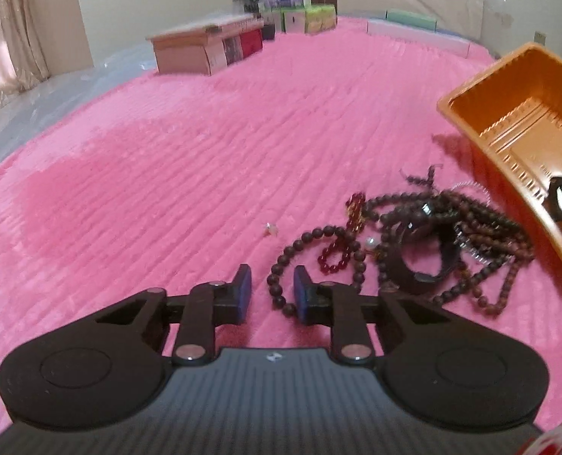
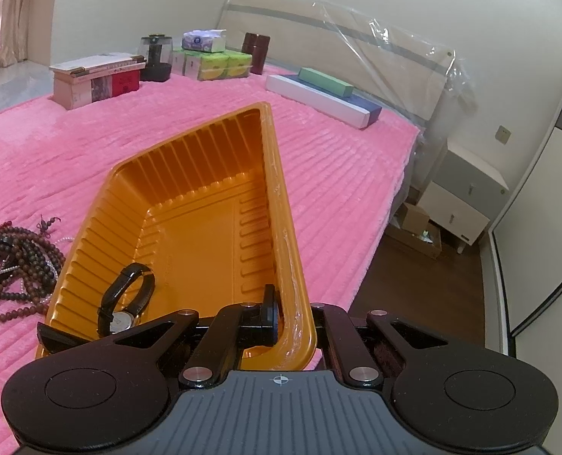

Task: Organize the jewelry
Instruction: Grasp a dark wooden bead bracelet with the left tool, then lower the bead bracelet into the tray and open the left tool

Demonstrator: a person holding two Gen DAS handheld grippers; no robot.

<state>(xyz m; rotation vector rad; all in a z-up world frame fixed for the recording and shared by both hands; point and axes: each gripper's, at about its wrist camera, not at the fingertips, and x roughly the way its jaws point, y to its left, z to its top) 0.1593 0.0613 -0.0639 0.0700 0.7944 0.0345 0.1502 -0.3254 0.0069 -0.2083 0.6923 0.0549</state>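
A tangle of jewelry lies on the pink bedspread: dark brown bead strands (image 1: 482, 223), a red bead bracelet (image 1: 334, 259), a black bangle (image 1: 427, 265) and a tiny loose piece (image 1: 271, 229). My left gripper (image 1: 272, 295) hovers low at the pile's left edge. Its blue pads stand slightly apart, and a loop of dark beads (image 1: 277, 288) lies in the gap without being pinched. My right gripper (image 2: 284, 318) is shut on the near rim of the orange plastic tray (image 2: 190, 136), which is tipped up toward the pile. A black-strapped wristwatch (image 2: 125, 303) lies inside the tray (image 1: 508, 113).
At the far end of the bed stand a cardboard box (image 1: 205, 49), tissue packs (image 1: 303, 15), a dark jar (image 2: 156, 57) and long flat boxes (image 2: 319, 91). The bed's right edge drops to a wooden floor with a white nightstand (image 2: 467, 197).
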